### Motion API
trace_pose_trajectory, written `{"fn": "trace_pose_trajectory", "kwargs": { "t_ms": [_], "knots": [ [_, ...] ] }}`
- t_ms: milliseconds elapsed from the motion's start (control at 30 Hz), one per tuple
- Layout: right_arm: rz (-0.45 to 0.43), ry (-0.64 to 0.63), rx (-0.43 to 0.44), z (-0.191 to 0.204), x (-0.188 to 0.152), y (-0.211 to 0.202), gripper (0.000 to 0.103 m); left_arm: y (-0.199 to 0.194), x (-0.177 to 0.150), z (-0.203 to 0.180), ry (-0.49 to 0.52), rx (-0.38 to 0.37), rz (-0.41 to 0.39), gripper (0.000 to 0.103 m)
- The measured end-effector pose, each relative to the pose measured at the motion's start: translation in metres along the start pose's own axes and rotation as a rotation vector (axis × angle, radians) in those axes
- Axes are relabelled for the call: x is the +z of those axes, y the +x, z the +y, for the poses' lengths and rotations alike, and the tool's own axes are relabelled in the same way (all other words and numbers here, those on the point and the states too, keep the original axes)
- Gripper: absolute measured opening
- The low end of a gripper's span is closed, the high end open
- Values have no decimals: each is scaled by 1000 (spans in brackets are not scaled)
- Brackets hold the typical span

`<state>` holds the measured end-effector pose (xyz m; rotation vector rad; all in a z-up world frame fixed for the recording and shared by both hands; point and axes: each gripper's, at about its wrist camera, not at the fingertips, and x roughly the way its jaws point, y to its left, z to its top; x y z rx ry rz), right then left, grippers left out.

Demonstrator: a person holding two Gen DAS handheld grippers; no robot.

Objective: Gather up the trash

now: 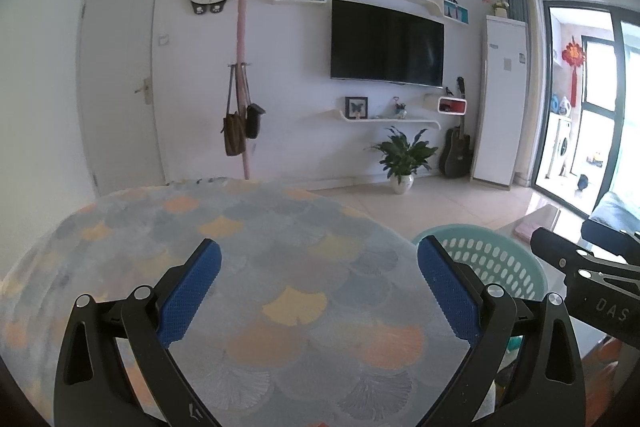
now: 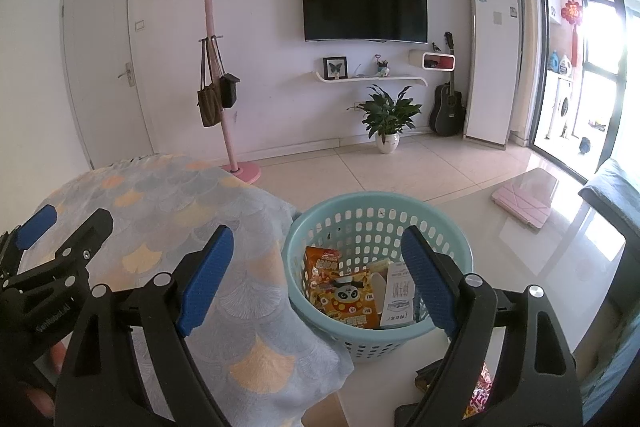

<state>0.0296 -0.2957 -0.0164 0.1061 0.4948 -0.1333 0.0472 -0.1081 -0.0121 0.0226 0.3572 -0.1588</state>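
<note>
Left tool [image 1: 319, 281] — jaws wide apart, nothing between them — over a fan-patterned cloth [image 1: 248, 267]; teal perforated basket [image 1: 496, 263] just beside the cloth's right edge; right tool [image 1: 580, 267] partly visible beyond the basket.

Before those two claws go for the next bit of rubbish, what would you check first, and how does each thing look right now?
1. Right gripper open and empty: ok.
2. Left gripper open and empty: ok.
3. Basket upright, room left above the snack wrappers: ok.
4. Next piece in sight, a red wrapper below the right gripper, mostly hidden: cannot tell.
5. Patterned cloth free of rubbish: ok where visible.
</note>
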Motion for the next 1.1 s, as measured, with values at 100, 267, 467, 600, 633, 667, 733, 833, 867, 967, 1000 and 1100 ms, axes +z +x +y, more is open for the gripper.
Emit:
{"fn": "trace_pose_trajectory", "kwargs": {
  "t_ms": [100, 267, 467, 600, 633, 667, 733, 833, 867, 967, 1000, 1100],
  "knots": [
    [0, 1, 0, 0, 0, 0, 82, 0, -1, 0, 6, 2, -2, 96],
    [1, 1, 0, 0, 0, 0, 82, -2, 0, 0, 16, 29, -20, 96],
    [3, -1, 1, 0, 0, 0, 82, -5, 0, -3, 33, 36, -33, 96],
    [3, 0, 0, -1, 0, 0, 82, -7, 0, -2, 37, 31, -40, 96],
    [3, 0, 0, -2, 0, 1, 82, -6, 0, -3, 40, 33, -41, 96],
    [3, 0, -1, -2, 0, 1, 82, -7, 0, -3, 43, 34, -44, 96],
    [5, 1, 0, -3, -1, 2, 82, -9, -1, -3, 55, 40, -66, 96],
    [5, -2, -1, -4, -1, 2, 82, -8, 0, -5, 71, 42, -71, 96],
    [5, 0, 0, -3, -1, 2, 82, -7, 0, -4, 68, 37, -59, 96],
    [5, 0, 0, -4, -1, 2, 82, -3, 3, 1, 43, 31, -33, 96],
    [5, 0, -1, -4, -1, 2, 82, -3, 3, 3, 33, 29, -33, 96],
    [8, 0, 1, -4, -2, 3, 82, -5, 4, 6, 17, 28, -46, 96]
  ]
}}
